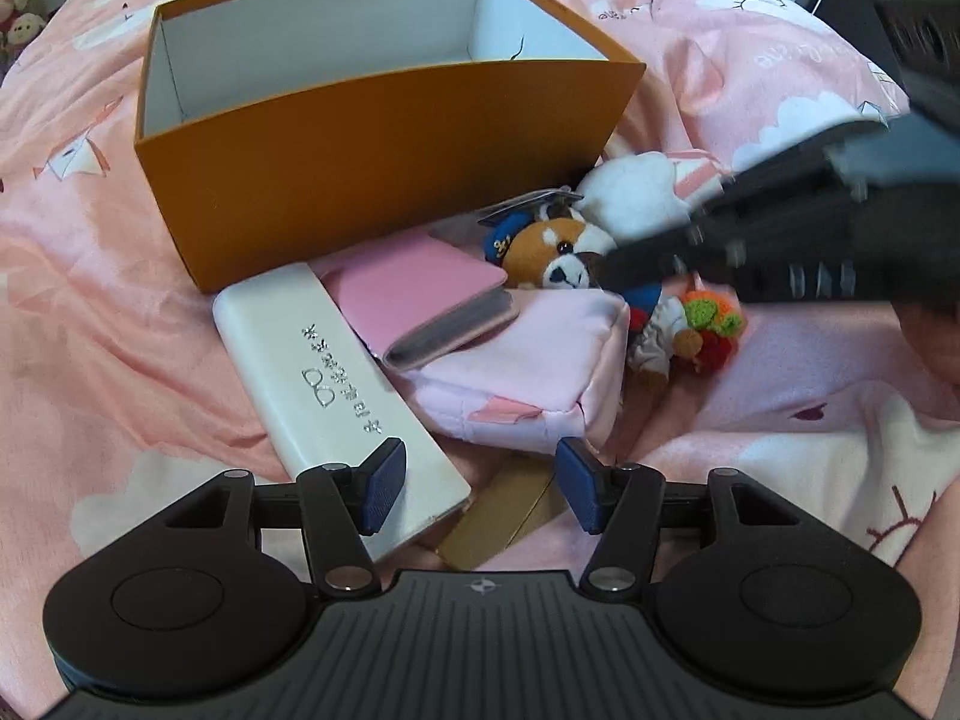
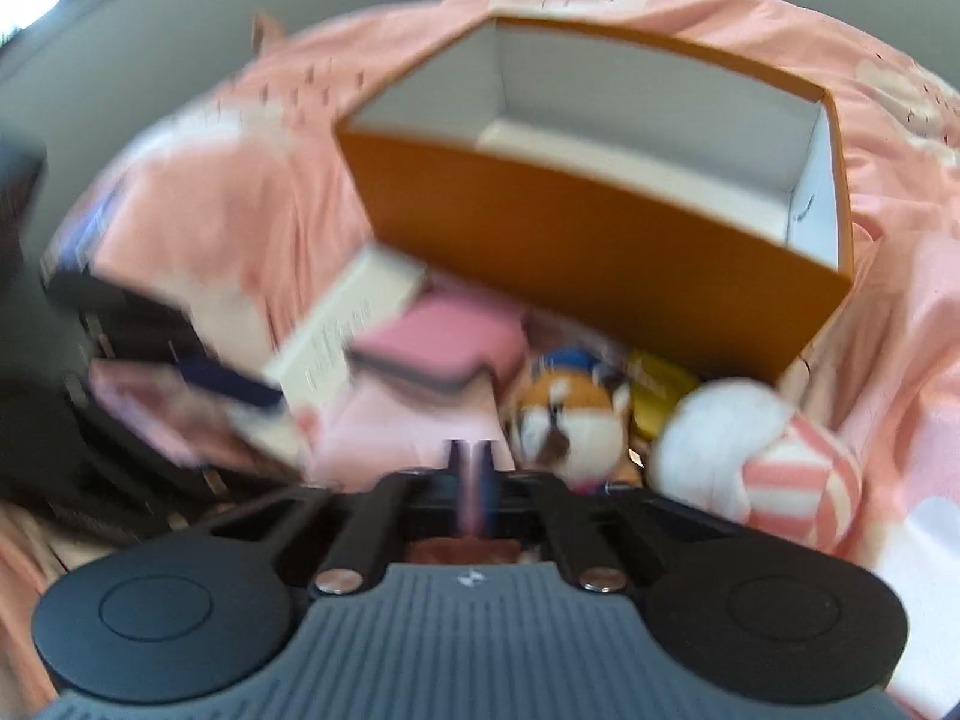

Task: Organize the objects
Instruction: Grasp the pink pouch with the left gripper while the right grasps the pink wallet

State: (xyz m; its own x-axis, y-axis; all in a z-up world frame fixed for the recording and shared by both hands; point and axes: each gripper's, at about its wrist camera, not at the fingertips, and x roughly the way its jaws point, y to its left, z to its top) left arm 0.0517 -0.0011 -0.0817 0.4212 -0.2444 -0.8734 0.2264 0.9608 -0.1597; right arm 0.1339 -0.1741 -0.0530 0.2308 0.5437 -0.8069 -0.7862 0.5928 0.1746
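An open orange box (image 1: 384,162) with a bare white inside stands on the pink bedding. In front of it lie a white glasses case (image 1: 336,372), a pink card holder (image 1: 420,294), a pink pouch (image 1: 516,372), a red panda plush (image 1: 558,252) and a white plush (image 1: 636,192). My left gripper (image 1: 483,492) is open over the case's near end, its left pad above the case and its right pad by the pouch. My right gripper (image 2: 471,462) is shut, blurred, just short of the red panda plush (image 2: 564,426).
A knitted orange, green and red toy (image 1: 708,324) lies right of the panda. A tan card (image 1: 504,510) pokes out under the pouch. A yellow item (image 2: 657,396) sits behind the plushes. Pink bedding (image 1: 90,300) spreads all around, with dark furniture at the upper right.
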